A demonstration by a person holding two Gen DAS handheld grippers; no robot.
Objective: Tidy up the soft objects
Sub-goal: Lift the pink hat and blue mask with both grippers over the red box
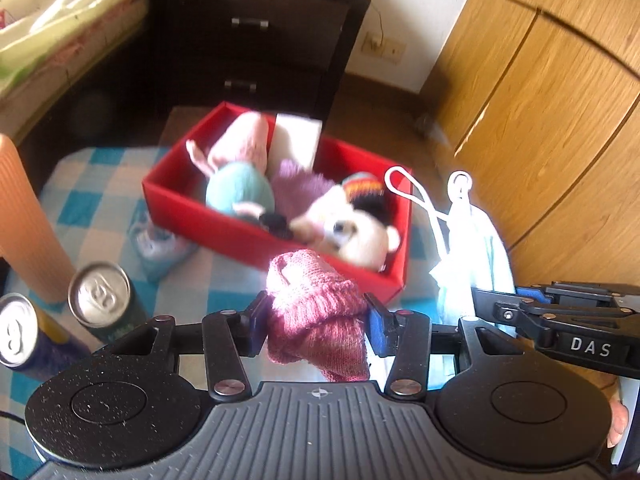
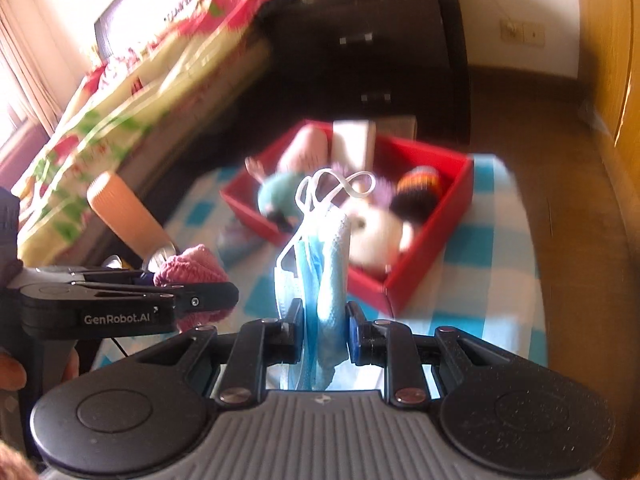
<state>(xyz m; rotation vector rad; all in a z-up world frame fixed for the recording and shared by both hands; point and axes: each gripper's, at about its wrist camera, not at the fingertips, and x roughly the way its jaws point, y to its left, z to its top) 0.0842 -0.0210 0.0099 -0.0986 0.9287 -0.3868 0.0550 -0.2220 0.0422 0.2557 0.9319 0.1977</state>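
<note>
My left gripper point(image 1: 316, 320) is shut on a dark pink knitted piece point(image 1: 316, 304), held above the blue checked table. Its side shows in the right wrist view, left gripper point(image 2: 200, 300), with the knit point(image 2: 188, 270) bulging over it. My right gripper point(image 2: 324, 330) is shut on a bunch of light blue face masks point(image 2: 324, 264) whose white ear loops stick up. From the left wrist view the right gripper point(image 1: 500, 304) and the masks point(image 1: 468, 248) hang at the right. Ahead lies a red box point(image 1: 224, 220), red box point(image 2: 440, 248), with several plush toys, among them a white one point(image 1: 356, 228).
Two drink cans point(image 1: 100, 296) and an orange ribbed cylinder point(image 1: 28, 224) stand at the table's left. A small wrapped packet point(image 1: 156, 248) lies by the box. Behind are a dark drawer chest point(image 1: 260, 40), a bed point(image 2: 120, 92) at the left and wooden wardrobe doors point(image 1: 540, 100) at the right.
</note>
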